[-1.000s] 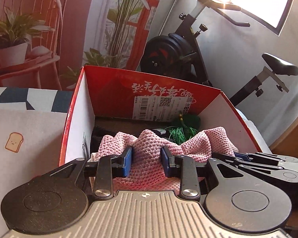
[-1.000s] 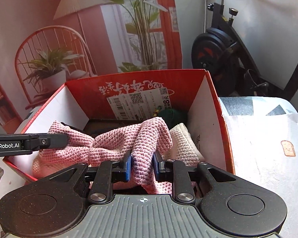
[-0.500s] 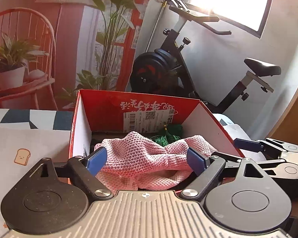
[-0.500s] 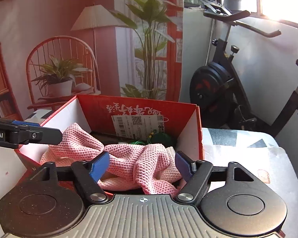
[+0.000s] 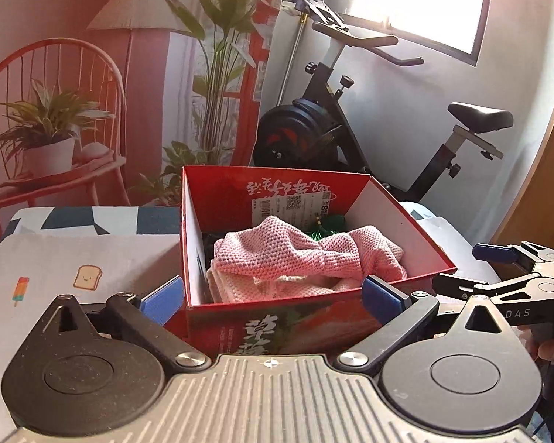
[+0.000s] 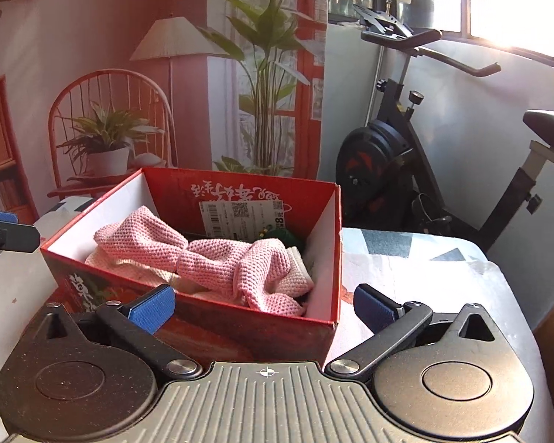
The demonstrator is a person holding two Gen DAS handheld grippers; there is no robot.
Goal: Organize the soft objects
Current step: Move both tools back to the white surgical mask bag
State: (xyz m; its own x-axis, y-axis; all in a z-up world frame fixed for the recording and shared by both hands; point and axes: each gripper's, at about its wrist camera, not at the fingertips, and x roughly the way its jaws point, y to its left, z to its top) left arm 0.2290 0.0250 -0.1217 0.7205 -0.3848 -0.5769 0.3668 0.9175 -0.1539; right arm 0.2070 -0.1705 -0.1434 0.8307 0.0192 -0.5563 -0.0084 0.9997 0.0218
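Pink knit cloth (image 5: 306, 254) lies bunched inside the red box (image 5: 314, 317), draped over a paler cream cloth, with something green (image 5: 325, 227) tucked at the far wall under the label. It sits loosely heaped and not folded, which suggests it was simply dropped in to gather the soft things in one place. Left tongs (image 5: 271, 297) are spread wide and hold nothing, their blue pads on either side of the box's near wall; right tongs (image 6: 264, 304) are likewise wide open and empty, near the box's corner. Both hang just outside the box, clear of the cloth.

Under the box is a counter (image 5: 74, 258) covered with a printed sheet of toast and ice-lolly pictures. Behind stand an exercise bike (image 6: 406, 170) and a backdrop with a chair, a lamp and plants. Nothing blocks the box's open top, though its tall walls mean any further reach has to come from above. The cloth's right end rides near the rim and could slip out if snagged.
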